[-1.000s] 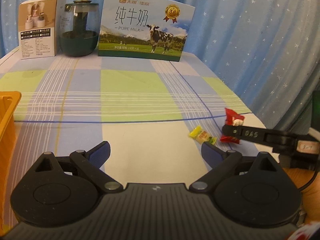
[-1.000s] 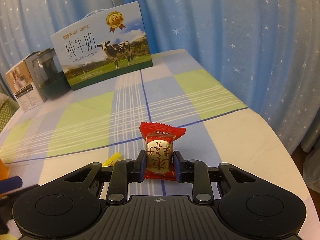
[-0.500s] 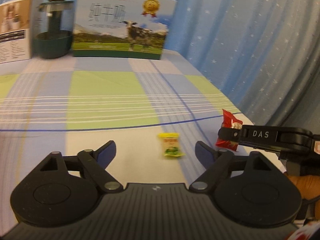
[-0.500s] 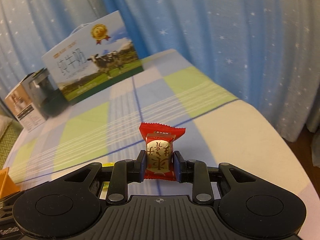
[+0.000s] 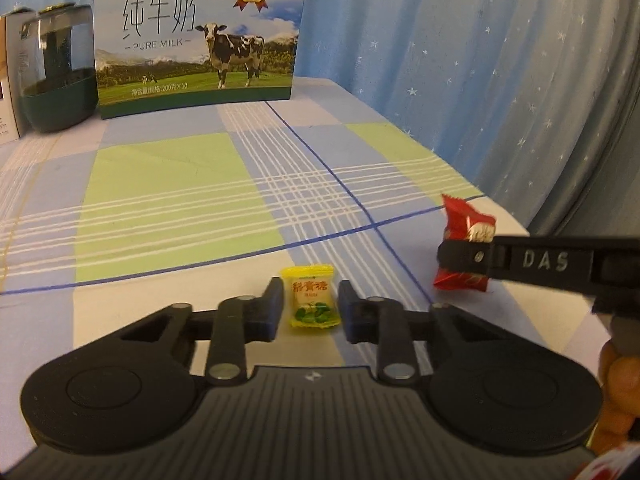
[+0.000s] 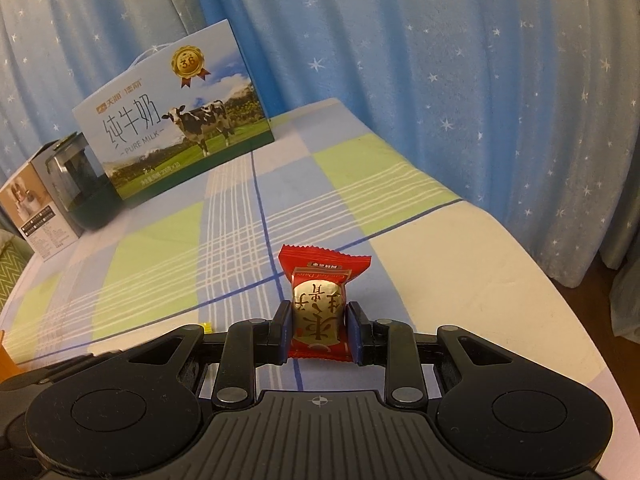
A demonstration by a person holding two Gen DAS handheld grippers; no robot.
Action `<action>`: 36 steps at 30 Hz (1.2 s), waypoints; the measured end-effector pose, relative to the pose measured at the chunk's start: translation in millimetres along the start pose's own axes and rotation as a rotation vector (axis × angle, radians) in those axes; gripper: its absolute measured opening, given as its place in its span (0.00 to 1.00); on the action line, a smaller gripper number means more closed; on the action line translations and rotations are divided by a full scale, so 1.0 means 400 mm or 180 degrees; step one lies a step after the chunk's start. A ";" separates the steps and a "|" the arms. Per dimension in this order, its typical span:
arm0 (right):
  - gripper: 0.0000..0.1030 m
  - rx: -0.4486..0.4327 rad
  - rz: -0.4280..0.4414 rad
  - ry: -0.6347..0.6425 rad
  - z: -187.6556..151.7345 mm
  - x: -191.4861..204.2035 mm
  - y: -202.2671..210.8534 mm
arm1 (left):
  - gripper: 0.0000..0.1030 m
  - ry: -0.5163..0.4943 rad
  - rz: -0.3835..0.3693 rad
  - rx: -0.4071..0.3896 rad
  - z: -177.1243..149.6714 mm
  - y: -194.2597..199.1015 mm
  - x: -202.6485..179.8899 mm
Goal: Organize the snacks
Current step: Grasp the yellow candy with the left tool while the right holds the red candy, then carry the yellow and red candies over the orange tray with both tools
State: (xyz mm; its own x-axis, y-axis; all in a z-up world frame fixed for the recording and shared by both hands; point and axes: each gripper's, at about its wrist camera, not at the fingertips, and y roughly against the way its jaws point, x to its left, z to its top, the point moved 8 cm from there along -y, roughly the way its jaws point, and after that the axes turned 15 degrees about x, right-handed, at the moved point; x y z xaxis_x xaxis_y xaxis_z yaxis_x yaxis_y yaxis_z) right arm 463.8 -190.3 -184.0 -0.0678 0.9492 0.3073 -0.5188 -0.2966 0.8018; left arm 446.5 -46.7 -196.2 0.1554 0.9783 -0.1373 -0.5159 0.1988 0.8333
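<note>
With the right gripper (image 6: 318, 330) clamped on the red date candy (image 6: 320, 304), the left gripper (image 5: 309, 306) brackets the yellow candy (image 5: 313, 301), jaws seemingly not quite touching, so closing comes next.

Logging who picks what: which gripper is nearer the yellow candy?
Left. The left gripper straddles the yellow candy; the right gripper, off to its right, holds the red snack.
</note>
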 end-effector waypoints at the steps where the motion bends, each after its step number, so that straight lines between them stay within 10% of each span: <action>1: 0.28 -0.0007 0.0000 -0.0002 0.000 -0.001 0.001 | 0.21 -0.0038 0.0007 0.0006 -0.002 0.001 -0.002; 15: 0.28 -0.0004 0.0042 0.0204 -0.045 0.067 0.071 | 0.19 0.0090 0.0044 0.0034 -0.118 0.151 0.027; 36: 0.28 0.0160 -0.0028 0.0551 -0.449 0.206 0.381 | 0.19 0.0323 0.0141 0.0053 -0.410 0.518 0.028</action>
State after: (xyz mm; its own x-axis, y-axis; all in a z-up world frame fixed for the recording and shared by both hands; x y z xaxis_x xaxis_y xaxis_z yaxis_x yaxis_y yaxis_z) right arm 226.1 -138.4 -128.3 -0.2114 0.9544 0.2109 -0.4769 -0.2891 0.8300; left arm 203.0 15.0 -112.8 0.0462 0.9871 -0.1531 -0.5062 0.1552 0.8483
